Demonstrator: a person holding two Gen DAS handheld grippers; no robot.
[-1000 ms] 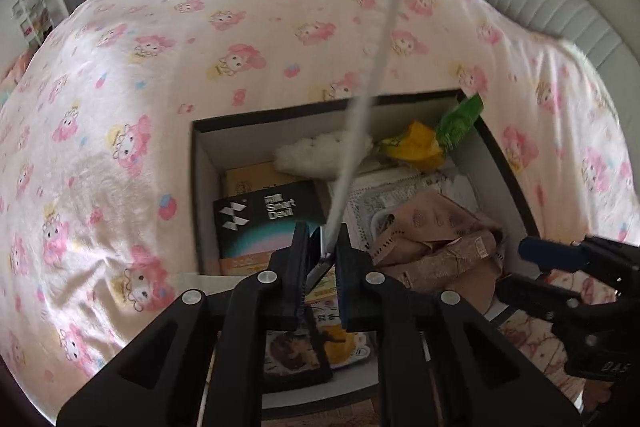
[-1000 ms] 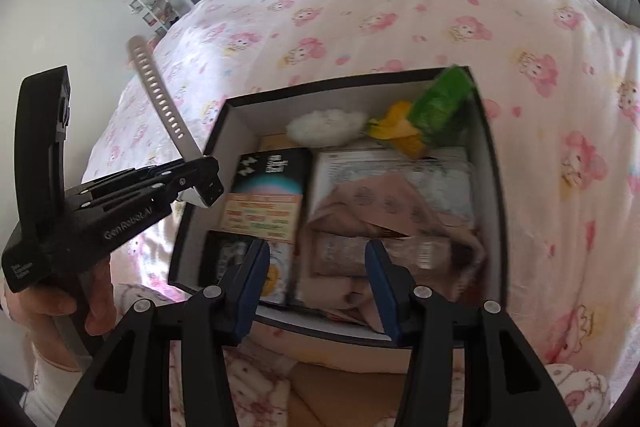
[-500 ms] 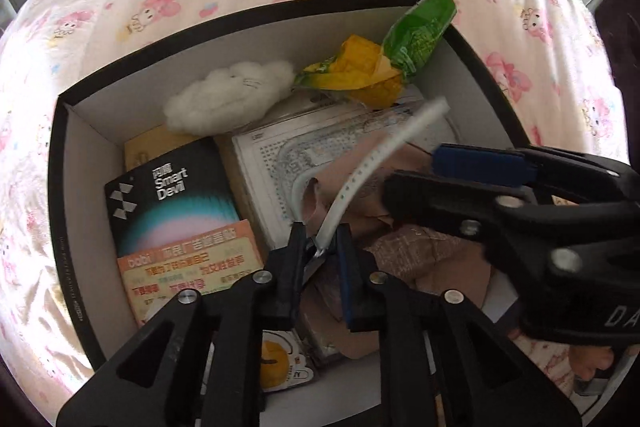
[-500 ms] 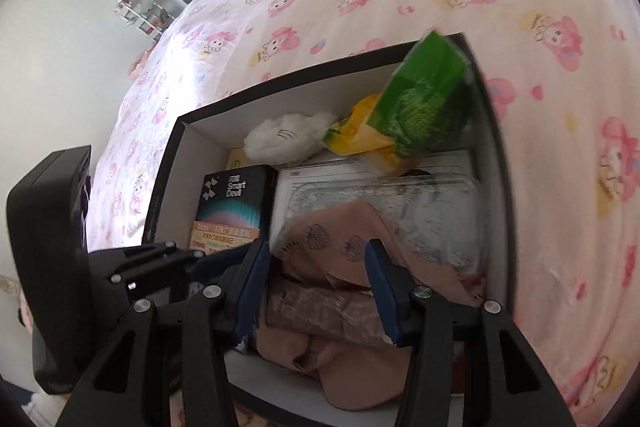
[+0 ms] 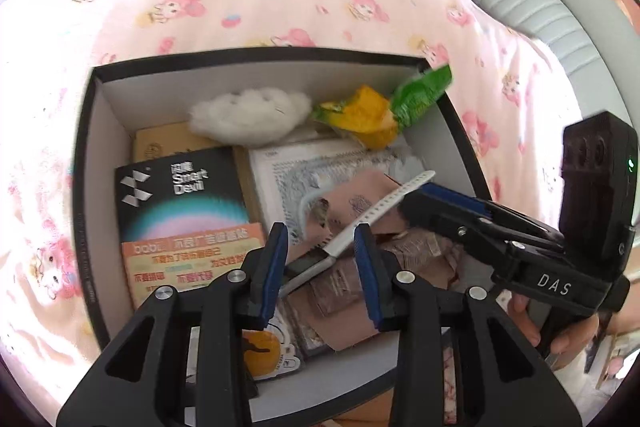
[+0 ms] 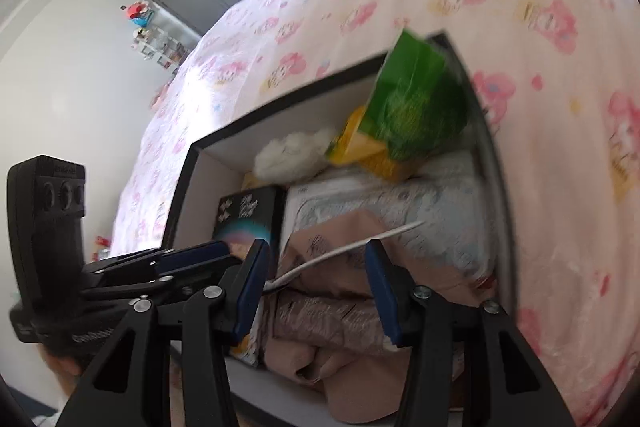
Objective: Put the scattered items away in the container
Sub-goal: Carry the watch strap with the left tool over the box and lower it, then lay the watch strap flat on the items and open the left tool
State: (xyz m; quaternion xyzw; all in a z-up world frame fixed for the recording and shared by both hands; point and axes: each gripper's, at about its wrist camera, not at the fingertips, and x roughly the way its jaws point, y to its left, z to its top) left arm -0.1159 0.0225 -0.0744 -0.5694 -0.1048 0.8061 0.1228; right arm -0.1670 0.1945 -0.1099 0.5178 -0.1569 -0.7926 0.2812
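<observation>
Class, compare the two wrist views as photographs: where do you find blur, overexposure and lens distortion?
Left wrist view: sharp on the black box and the Smart Devil package, the bedspread washed out at left, and the fisheye bends the box's rim. Right wrist view: motion-blurred throughout, with the green packet and the white strap smeared, and glare on the bedspread there too.

A black box (image 5: 180, 203) lying in the container reads "Smart Devil", with "bobi" on its orange band beside Chinese lettering too small to make out. The right tongs' (image 5: 412, 203) body bears "DAS".
</observation>
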